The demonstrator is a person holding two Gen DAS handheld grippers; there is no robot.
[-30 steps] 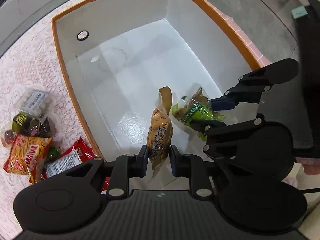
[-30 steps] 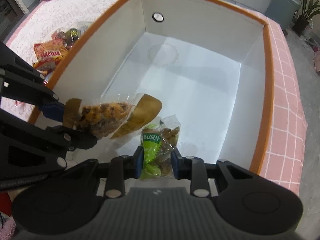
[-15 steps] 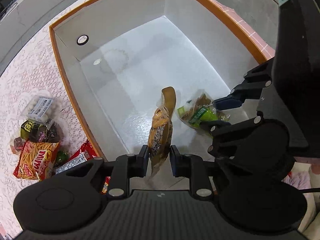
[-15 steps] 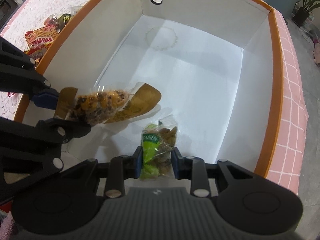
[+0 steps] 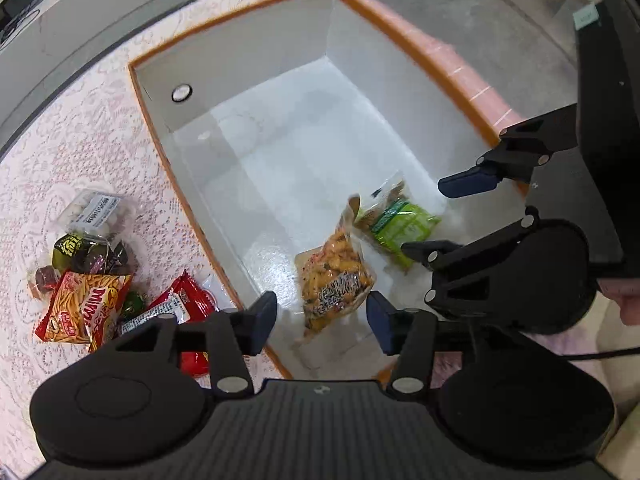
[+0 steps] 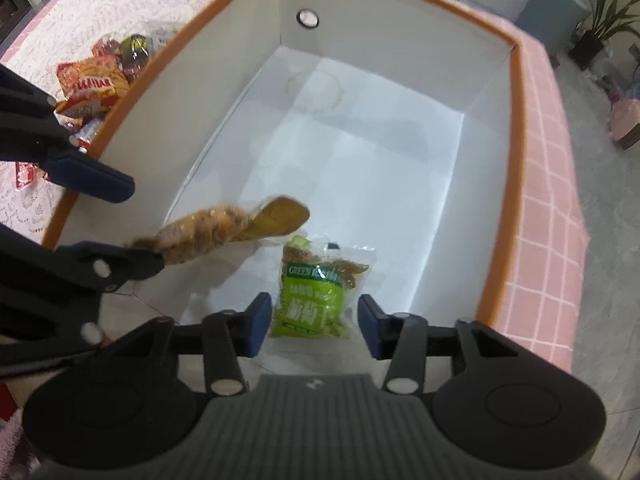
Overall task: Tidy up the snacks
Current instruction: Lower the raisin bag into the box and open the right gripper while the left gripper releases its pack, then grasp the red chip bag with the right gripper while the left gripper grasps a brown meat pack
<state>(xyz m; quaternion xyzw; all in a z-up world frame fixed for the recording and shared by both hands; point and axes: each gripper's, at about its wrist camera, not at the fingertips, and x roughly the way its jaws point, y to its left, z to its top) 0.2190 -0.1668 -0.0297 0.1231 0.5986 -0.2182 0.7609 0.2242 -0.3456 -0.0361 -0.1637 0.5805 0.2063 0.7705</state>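
Release step | left gripper (image 5: 322, 322) wide, right gripper (image 6: 316, 326) wide | orange mix bag (image 5: 336, 276), raisin pack (image 6: 316, 296) inside box (image 6: 516, 168) near corner | lift straight up clear of walls before fetching outside pile (image 5: 88, 280).

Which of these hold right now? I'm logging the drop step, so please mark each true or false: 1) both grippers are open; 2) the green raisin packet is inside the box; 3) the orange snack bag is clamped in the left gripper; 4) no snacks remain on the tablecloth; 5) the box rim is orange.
1) True: the left gripper and the right gripper both have their jaws spread wide.
2) True: the green raisin packet lies inside the box.
3) False: the orange snack bag is free between the open jaws, over the box floor.
4) False: a pile of snacks lies on the tablecloth beside the box.
5) True.
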